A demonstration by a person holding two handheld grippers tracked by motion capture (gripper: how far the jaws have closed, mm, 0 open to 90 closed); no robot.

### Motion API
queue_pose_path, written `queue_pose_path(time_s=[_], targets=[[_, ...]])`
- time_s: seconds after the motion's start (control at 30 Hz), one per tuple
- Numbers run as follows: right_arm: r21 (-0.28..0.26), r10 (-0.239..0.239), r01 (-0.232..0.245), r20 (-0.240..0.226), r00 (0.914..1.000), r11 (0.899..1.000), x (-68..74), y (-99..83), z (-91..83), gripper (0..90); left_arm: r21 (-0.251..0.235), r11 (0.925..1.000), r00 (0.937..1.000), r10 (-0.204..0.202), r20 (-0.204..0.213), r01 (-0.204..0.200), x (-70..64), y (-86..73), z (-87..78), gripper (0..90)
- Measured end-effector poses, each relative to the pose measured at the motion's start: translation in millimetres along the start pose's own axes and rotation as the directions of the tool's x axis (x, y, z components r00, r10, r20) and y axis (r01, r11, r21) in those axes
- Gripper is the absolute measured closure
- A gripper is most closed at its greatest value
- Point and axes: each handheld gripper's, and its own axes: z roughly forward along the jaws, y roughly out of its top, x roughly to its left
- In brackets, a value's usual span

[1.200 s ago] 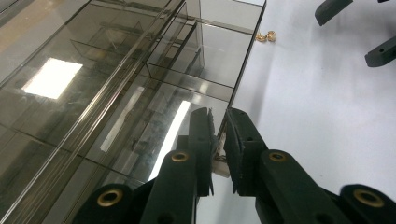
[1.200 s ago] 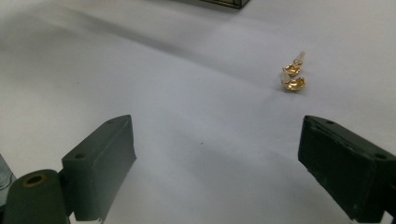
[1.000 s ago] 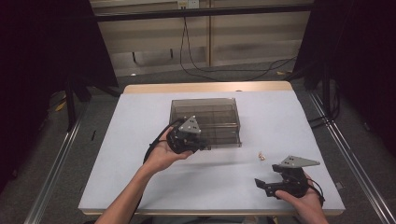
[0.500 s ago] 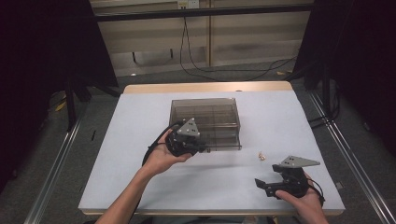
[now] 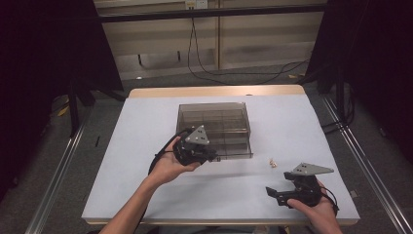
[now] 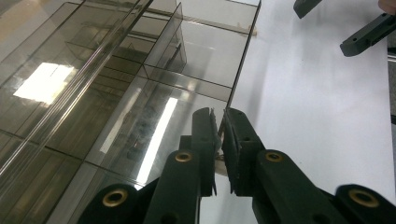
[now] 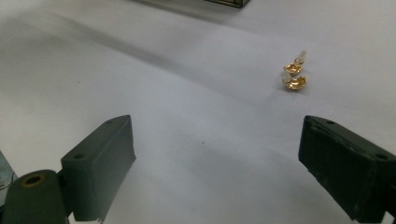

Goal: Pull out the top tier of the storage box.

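Comparing with a second ago, not much going on: left gripper (image 5: 210, 154) parked at the near left corner of the clear compartment box (image 5: 216, 127), same spot as half a second back, maybe nudged a hair lower and closer to the box's front edge than a full second ago. Seen through the left gripper view, jaws nearly together and pinched on the thin front lip of the lid (image 6: 218, 140) right at that corner, lid edge squeezed between the two black pads, dividers of the box spreading off to the upper left. Can't tell whether the lid is lifted any. Right gripper (image 5: 273, 194) hasn't budged across all three frames, sitting low on the white table (image 5: 146, 126) well off to the near right of the box, held in the right hand (image 5: 314, 204), jaws spread wide apart with nothing between them. Lying on the table between the box's near right corner and that gripper: two small gold earrings (image 7: 294, 76), touching or just about, one with a little post sticking up. Same place as before, just beside the box's right front corner in the high view (image 5: 272, 163). From the right gripper view, sitting ahead of the open jaws and closer to the right-hand one.
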Motion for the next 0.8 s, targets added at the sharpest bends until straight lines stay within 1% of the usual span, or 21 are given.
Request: queue_pose_path(time_s=[0.07, 0.13, 0.23, 0.33, 0.4, 0.47, 0.53, 0.57, 0.6, 0.67, 0.7, 0.73, 0.77, 0.8], targets=[[-0.001, 0.000, 0.000, -0.001, 1.0000, 1.000, -0.2, -0.1, -0.1, 10.4, -0.002, 1.0000, 0.9999, -0.009, 0.007, 0.009, -1.0, -0.2, 0.0, 83.5], [0.001, -0.001, 0.001, -0.001, 1.0000, 1.000, -0.1, 0.1, 0.3, 10.5, 0.002, 1.0000, 0.9999, -0.007, 0.011, 0.007, -1.8, -0.1, 0.4, 83.7], [0.000, -0.008, 0.008, -0.004, 1.0000, 1.000, -0.1, 0.2, 0.5, 10.4, 0.005, 1.0000, 1.0000, -0.004, 0.005, 0.004, -2.7, 0.3, 0.3, 83.7], [0.000, 0.001, -0.001, 0.000, 1.0000, 1.000, -0.1, 0.2, 0.2, 10.4, -0.005, 1.0000, 0.9999, -0.008, 0.010, 0.008, -2.1, -0.6, 0.1, 83.7], [0.000, 0.000, 0.000, -0.001, 1.0000, 1.000, -0.2, 0.1, 0.2, 10.4, 0.002, 1.0000, 1.0000, -0.005, 0.007, 0.005, -1.7, -1.1, -1.1, 83.7], [0.000, 0.000, 0.000, -0.002, 1.0000, 1.000, -0.1, 0.1, 0.2, 10.3, -0.010, 0.9999, 0.9999, -0.011, 0.011, 0.011, -2.2, -2.1, -1.3, 82.5], [-0.001, 0.000, 0.000, -0.002, 1.0000, 1.000, -0.4, 0.2, 0.3, 10.3, -0.022, 0.9996, 0.9998, -0.017, 0.014, 0.017, -2.6, -3.0, -1.7, 79.6], [-0.002, -0.002, 0.002, -0.003, 1.0000, 1.000, -0.7, 0.3, 0.5, 10.3, -0.028, 0.9994, 0.9997, -0.023, 0.007, 0.023, -3.4, -3.5, -1.8, 77.9], [-0.001, -0.004, 0.004, -0.003, 1.0000, 1.000, -0.8, 0.5, 0.5, 10.3, -0.026, 0.9993, 0.9997, -0.026, -0.001, 0.026, -3.2, -3.8, -1.9, 74.8], [-0.005, 0.000, 0.000, -0.005, 1.0000, 1.000, -0.2, 1.1, 0.8, 10.3, -0.022, 0.9986, 0.9988, -0.048, -0.015, 0.047, -2.6, -5.0, -3.3, 67.3], [-0.004, 0.002, -0.002, -0.004, 1.0000, 1.000, -0.2, 1.4, 1.0, 10.2, -0.031, 0.9977, 0.9979, -0.062, -0.019, 0.061, -2.1, -5.8, -4.0, 63.3], [-0.005, 0.006, -0.006, -0.005, 1.0000, 1.000, -0.3, 1.9, 1.5, 10.2, -0.033, 0.9973, 0.9976, -0.066, -0.022, 0.065, -0.7, -6.8, -5.2, 60.0], [-0.004, 0.011, -0.011, -0.005, 0.9999, 1.000, -0.6, 2.3, 2.0, 10.2, -0.041, 0.9958, 0.9962, -0.083, -0.025, 0.082, 0.1, -8.1, -6.0, 57.7], [-0.003, 0.012, -0.012, -0.003, 0.9999, 1.000, -1.2, 2.6, 2.8, 10.2, -0.044, 0.9954, 0.9958, -0.086, -0.029, 0.085, 1.6, -9.1, -7.3, 55.0]])
